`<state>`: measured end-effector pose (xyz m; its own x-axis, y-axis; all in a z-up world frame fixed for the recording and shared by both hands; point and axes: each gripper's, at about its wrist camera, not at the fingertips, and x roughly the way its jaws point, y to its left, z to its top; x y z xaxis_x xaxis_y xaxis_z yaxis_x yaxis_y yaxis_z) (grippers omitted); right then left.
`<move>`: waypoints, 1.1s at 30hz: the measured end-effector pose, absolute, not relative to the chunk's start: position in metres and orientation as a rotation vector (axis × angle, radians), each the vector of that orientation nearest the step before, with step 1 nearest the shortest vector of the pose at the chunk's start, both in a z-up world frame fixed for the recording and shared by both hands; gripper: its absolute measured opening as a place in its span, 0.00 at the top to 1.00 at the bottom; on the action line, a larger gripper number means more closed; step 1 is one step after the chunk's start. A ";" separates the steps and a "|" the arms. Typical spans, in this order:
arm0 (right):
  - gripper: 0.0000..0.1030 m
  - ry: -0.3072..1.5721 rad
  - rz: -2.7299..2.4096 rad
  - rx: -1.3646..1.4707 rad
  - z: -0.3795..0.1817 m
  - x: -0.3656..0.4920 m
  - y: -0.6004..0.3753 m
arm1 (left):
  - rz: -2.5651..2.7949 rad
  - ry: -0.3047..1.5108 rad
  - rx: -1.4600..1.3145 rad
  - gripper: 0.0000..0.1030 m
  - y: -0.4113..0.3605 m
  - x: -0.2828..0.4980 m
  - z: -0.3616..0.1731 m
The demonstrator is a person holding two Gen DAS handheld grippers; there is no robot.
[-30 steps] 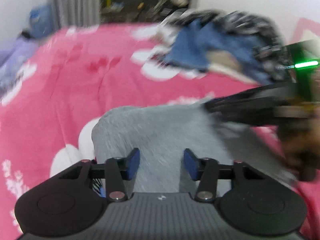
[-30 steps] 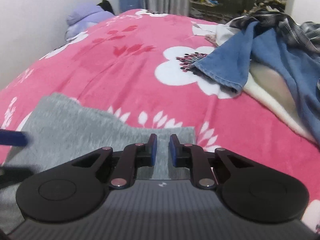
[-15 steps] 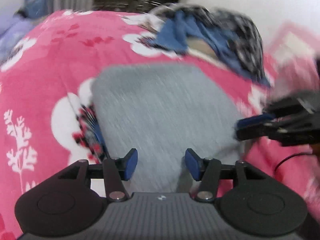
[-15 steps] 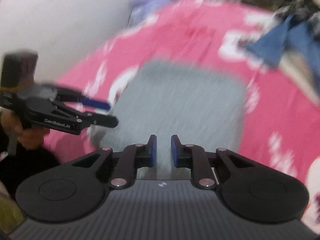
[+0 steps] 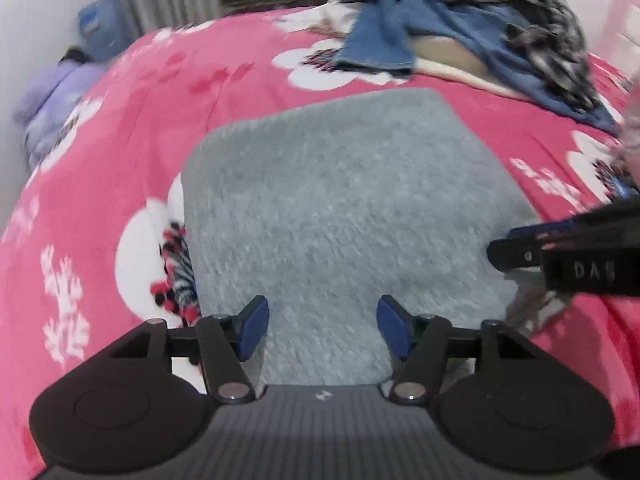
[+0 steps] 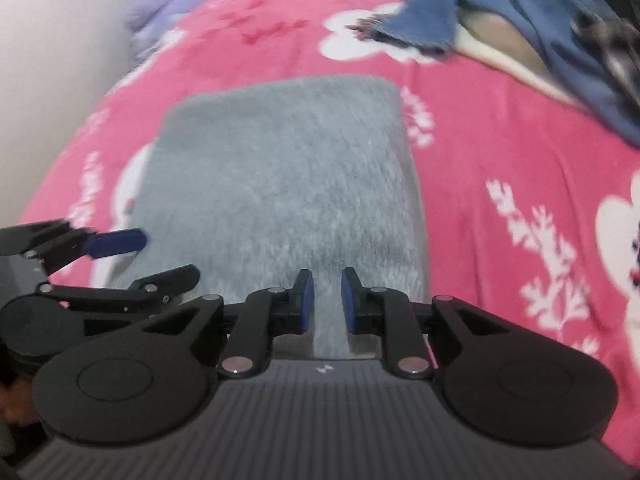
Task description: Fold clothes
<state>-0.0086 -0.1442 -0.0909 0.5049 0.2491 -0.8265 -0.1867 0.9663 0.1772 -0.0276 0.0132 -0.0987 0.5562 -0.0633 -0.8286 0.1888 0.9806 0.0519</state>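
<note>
On the pink flower-print bed cover [image 5: 248, 80] the fuzzy grey folded garment [image 5: 340, 200] lies flat as a rough rectangle, right in front of both my tools. Left tool [image 5: 322, 327] hovers over its near edge, jaws opening, blue pads wide apart, only grey fabric visible below the gap, nothing pinched. Right tool [image 6: 324, 300] sits at the garment's near right edge; pads close together with a narrow gap, grey fabric seen through it, but I cannot tell if any fabric is actually caught. In the left wrist view the right tool comes in from the right side at the garment's edge, a bit of paler fabric bunched under it.

Far end of the bed: heap of unfolded clothes, blue denim piece [image 5: 384, 40] and black-and-white plaid piece [image 5: 532, 28], well apart from the grey one. Lilac bundle [image 5: 52, 100] by the wall on the left.

Risks, my judgement:
- fuzzy fabric may cling to a pad, so pulling a tool away drags the top layer and opens the fold
- if the right tool has snagged the edge, lifting skews the rectangle
- soft bed cover gives under pressure, so pressing down could wrinkle both cover and garment
- tools sit near each other at the near edge, could bump
</note>
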 end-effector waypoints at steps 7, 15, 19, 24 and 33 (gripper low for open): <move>0.84 0.858 0.180 0.130 -0.062 -0.019 -0.142 | -0.112 0.952 0.093 0.33 0.024 -0.035 -0.098; 0.82 0.815 0.126 -0.007 -0.101 -0.019 -0.122 | -0.101 0.947 0.089 0.32 0.025 -0.037 -0.099; 0.81 0.803 0.134 0.020 -0.103 -0.020 -0.128 | -0.096 0.944 0.091 0.32 0.024 -0.037 -0.099; 0.81 0.795 0.142 0.063 -0.102 -0.025 -0.133 | -0.083 0.943 0.097 0.32 0.024 -0.039 -0.099; 0.81 0.790 0.150 0.089 -0.103 -0.026 -0.136 | -0.062 0.943 0.111 0.32 0.021 -0.040 -0.098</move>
<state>-0.0261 -0.1365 -0.1028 0.6940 0.1674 -0.7002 -0.1005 0.9856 0.1359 -0.0401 0.0206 -0.0977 0.5866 -0.0042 -0.8099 0.1013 0.9925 0.0682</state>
